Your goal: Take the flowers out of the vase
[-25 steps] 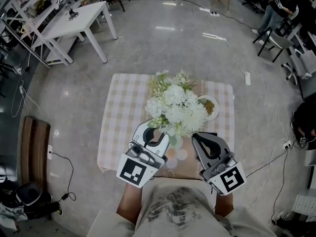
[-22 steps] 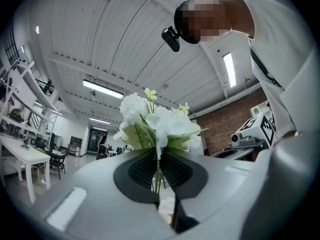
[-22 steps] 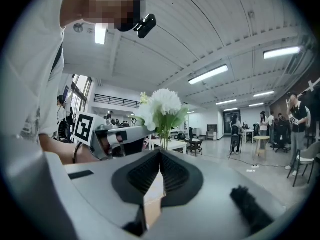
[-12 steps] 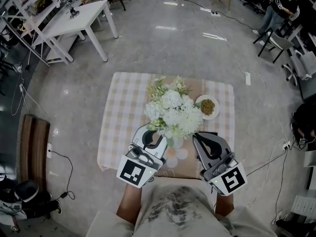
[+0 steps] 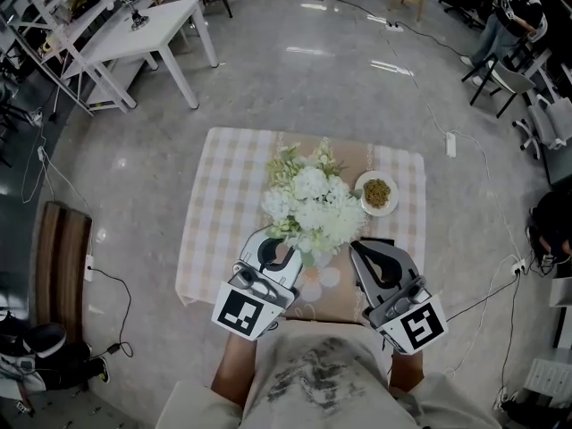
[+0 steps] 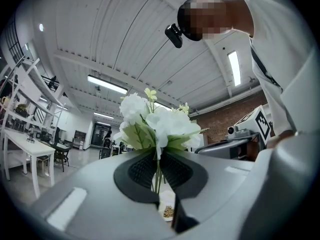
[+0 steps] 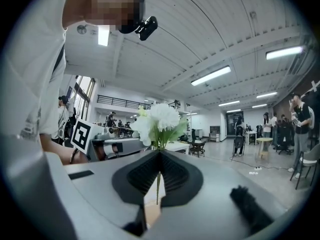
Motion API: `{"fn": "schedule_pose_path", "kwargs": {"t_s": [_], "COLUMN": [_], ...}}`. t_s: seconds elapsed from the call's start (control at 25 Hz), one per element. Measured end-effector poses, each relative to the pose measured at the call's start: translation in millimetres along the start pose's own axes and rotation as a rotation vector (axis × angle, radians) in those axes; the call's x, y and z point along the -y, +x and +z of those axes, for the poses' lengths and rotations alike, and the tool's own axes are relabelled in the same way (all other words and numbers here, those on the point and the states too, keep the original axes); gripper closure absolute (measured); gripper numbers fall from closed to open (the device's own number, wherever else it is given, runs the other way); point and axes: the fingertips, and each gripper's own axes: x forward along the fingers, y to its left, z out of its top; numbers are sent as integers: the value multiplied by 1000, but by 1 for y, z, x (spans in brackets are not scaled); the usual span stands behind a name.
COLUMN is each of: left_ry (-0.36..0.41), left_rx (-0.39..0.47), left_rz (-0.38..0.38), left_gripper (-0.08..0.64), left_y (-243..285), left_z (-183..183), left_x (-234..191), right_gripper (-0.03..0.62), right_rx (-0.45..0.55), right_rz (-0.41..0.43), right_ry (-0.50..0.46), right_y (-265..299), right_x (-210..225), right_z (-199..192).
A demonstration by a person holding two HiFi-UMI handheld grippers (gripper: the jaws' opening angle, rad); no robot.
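Fingers of the left gripper (image 5: 288,242) are clamped on the stems of the flowers (image 5: 315,206); the right gripper (image 5: 357,248) pinches a single stem above the surface (image 5: 219,204). Best lifted straight up, together, so the vase, hard to make out beneath, stays untipped.

The checked-cloth table (image 5: 219,213) carries a brown runner (image 5: 354,157) and a small plate of food (image 5: 376,193).

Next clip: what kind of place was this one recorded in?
Probably an open-plan lab or workshop hall: a white workbench, a power strip lying on the polished floor, and people seated at desks.
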Motion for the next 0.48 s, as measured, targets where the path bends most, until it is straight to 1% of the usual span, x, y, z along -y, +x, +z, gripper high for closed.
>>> {"fn": "schedule_pose_path", "kwargs": {"t_s": [0.48], "left_ry": [5], "left_rx": [-2], "left_rz": [11], "left_gripper": [535], "left_y": [-1], "left_z": [-2], "left_x": [5], "right_gripper": [577], "right_rx": [2], "right_rz": [12], "right_ry": [8], "right_y": [-3], "right_x": [1], "right_z": [-4]}}
